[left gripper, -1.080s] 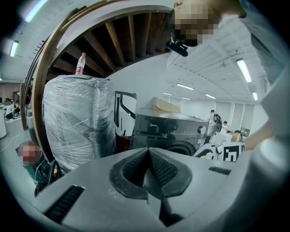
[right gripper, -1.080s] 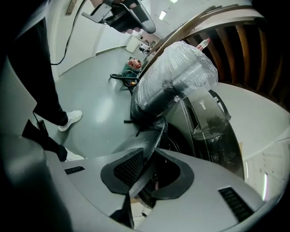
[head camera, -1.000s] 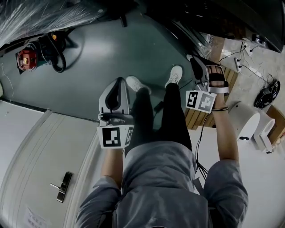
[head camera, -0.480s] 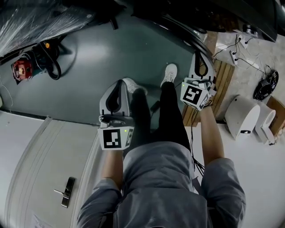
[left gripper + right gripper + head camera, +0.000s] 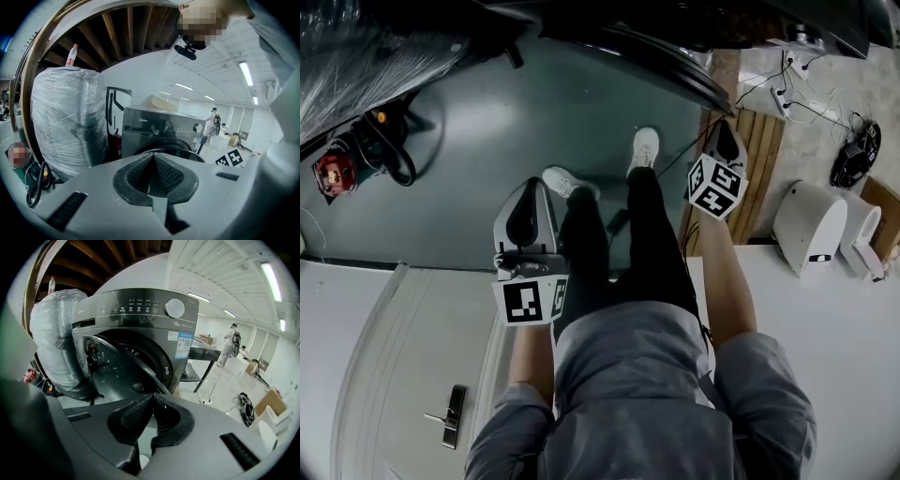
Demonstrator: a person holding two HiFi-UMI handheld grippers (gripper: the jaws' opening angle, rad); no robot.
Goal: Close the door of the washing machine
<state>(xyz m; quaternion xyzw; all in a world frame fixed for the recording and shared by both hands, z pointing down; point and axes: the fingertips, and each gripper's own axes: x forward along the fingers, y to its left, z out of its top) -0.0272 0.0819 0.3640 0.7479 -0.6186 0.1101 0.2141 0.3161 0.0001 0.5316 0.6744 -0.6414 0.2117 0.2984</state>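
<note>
The right gripper (image 5: 152,395) is seen with its jaws just brought together, and nothing is held between them. The open door (image 5: 133,363) of the washing machine (image 5: 140,310) is found just beyond their tips. The jaws of the left gripper (image 5: 153,155) are likewise closed on nothing, with the machine farther ahead.

Left gripper view first: the body of the left hand-held gripper (image 5: 153,158) covers the lower half of the washing machine (image 5: 159,126). Only a thin arc of its door (image 5: 183,152) peeks over the top. The panel lettering is too small to read, and so are the far-off people (image 5: 215,121).

In the right gripper view, the door's lower end drops behind the right hand-held gripper (image 5: 152,398). The print on the sticker (image 5: 185,343) can't be made out.

From the head view, the machine runs off the top edge, and the plastic-wrapped bundle (image 5: 356,47) is clipped at the corner.
</note>
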